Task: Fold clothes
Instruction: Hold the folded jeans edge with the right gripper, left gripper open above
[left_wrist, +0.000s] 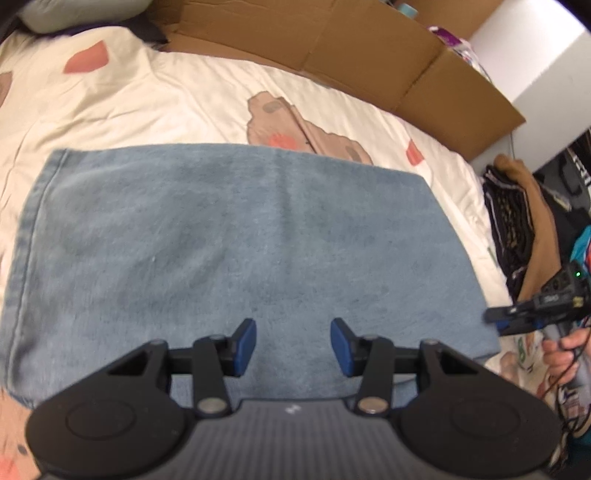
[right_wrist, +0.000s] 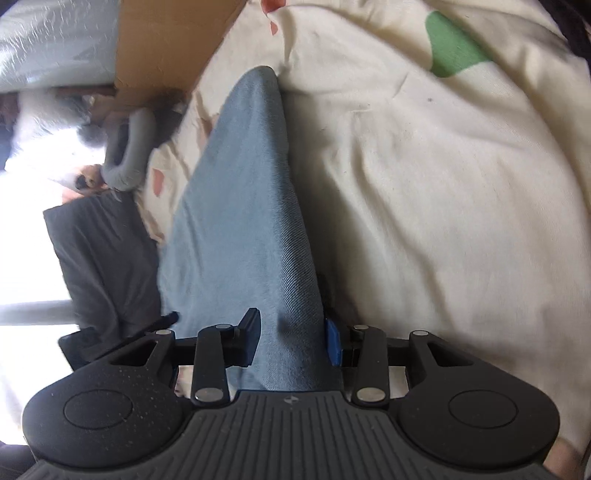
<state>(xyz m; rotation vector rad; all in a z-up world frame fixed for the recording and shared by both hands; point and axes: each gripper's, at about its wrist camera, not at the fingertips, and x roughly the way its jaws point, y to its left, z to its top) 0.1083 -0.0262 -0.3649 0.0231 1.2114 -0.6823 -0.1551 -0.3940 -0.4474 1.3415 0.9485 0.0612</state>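
Note:
A blue towel (left_wrist: 229, 240) lies folded flat on the cream bedspread (left_wrist: 155, 103). My left gripper (left_wrist: 293, 341) hovers above the towel's near edge, open, nothing between its blue pads. At the towel's right corner my right gripper (left_wrist: 494, 321) is held by a person's hand (left_wrist: 565, 347). In the right wrist view the towel (right_wrist: 251, 206) runs away from the camera and its near end passes between the fingers of the right gripper (right_wrist: 291, 341). The jaws stand apart and the cloth lies slack, not pinched.
Flattened cardboard (left_wrist: 369, 48) lines the bed's far side. A pile of dark clothes (left_wrist: 513, 221) sits at the right edge of the bed. A grey ring-shaped object (right_wrist: 129, 147) and a dark garment (right_wrist: 103, 258) lie left of the towel.

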